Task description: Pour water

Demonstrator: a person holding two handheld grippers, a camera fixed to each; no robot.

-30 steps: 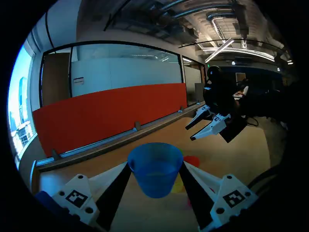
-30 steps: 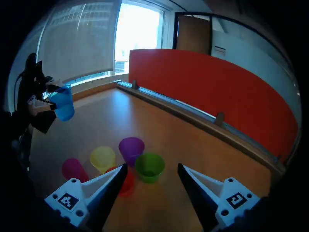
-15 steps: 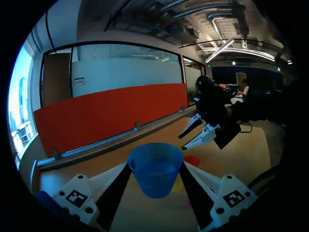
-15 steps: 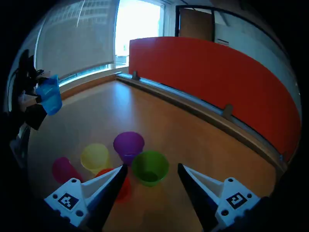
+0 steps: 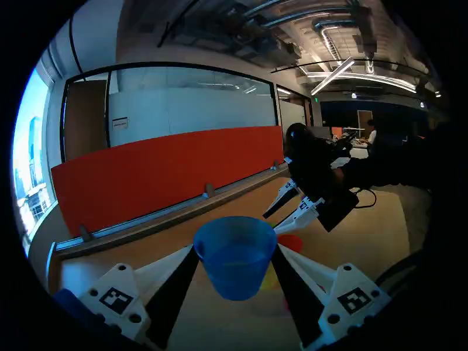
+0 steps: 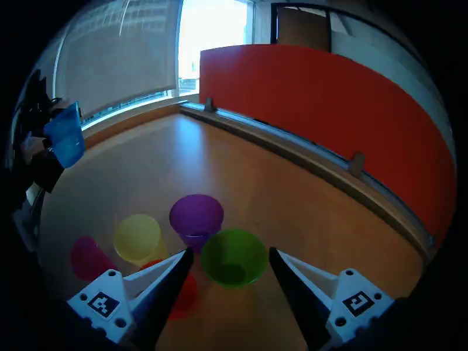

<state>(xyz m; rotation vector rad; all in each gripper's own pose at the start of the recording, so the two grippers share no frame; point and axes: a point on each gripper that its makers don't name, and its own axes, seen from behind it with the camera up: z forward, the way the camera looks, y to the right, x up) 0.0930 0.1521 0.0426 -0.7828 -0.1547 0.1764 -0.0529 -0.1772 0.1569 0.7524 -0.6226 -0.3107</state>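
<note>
The blue cup point(image 5: 235, 266), partly filled with water, was gripped upright between both fingers of the left gripper point(image 5: 235, 250) and held above the wooden table point(image 6: 292, 193). The right gripper point(image 6: 229, 253) was seen open, with nothing gripped, over the green cup point(image 6: 234, 268). The purple cup point(image 6: 196, 215), yellow cup point(image 6: 137, 237), pink cup point(image 6: 86, 257) and red cup point(image 6: 184, 293) were grouped just beside it.

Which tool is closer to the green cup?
Right. The right tool hovers open just over the green cup; the left tool holds the blue cup raised, far off.
</note>
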